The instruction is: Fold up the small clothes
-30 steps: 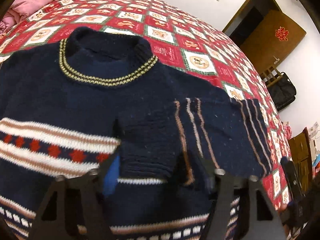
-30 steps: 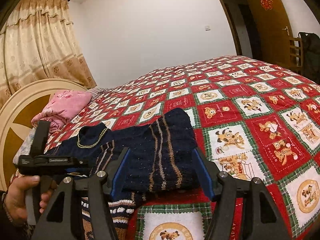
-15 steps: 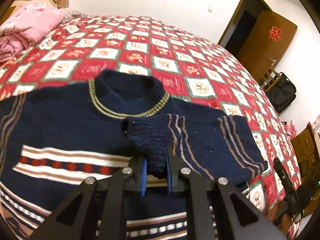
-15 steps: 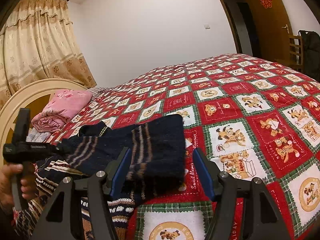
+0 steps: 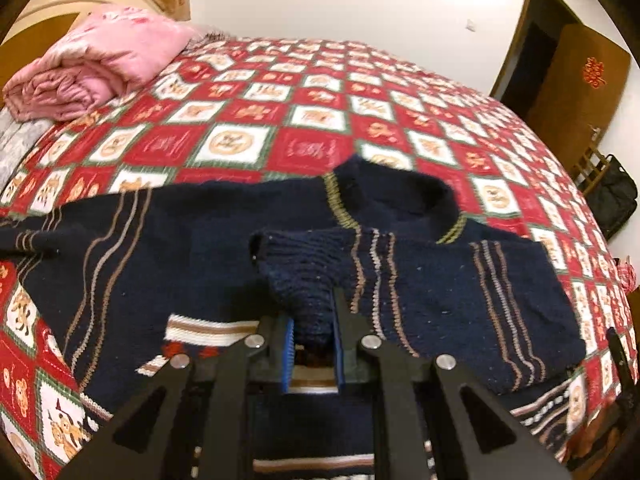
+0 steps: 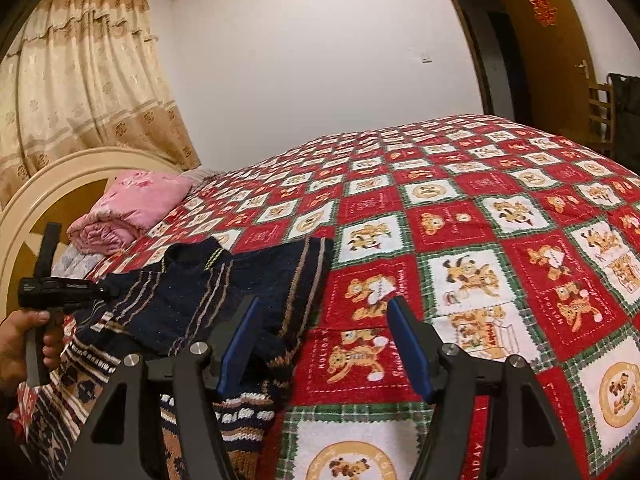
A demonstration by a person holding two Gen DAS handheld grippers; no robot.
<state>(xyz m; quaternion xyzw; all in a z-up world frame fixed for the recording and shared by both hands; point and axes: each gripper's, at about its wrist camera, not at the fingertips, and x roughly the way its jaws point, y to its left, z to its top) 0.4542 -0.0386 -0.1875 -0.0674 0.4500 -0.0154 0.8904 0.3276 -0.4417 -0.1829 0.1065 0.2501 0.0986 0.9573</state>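
A small navy knitted sweater (image 5: 192,264) with tan stripes and a yellow-striped collar lies flat on the bed. Its right sleeve (image 5: 472,300) is folded across the chest. My left gripper (image 5: 314,340) is shut on the ribbed cuff (image 5: 296,276) of that sleeve and holds it above the sweater body. The other sleeve (image 5: 28,240) stretches out to the left. In the right wrist view the sweater (image 6: 224,300) lies left of my right gripper (image 6: 320,344), which is open and empty over the quilt at the sweater's edge. The left gripper's body (image 6: 60,290) shows there in a hand.
The bed is covered by a red, white and green bear-print quilt (image 6: 480,240). A folded pink blanket (image 5: 96,76) lies by the cream headboard (image 6: 48,188). A curtain (image 6: 80,92), a wooden door (image 6: 548,52), a chair (image 6: 600,116) and a black bag (image 5: 612,196) stand beyond the bed.
My left gripper closed on the sleeve cuff, lifted it and drew it leftward across the sweater. The right gripper stayed open and shifted slightly right, off the folded sleeve.
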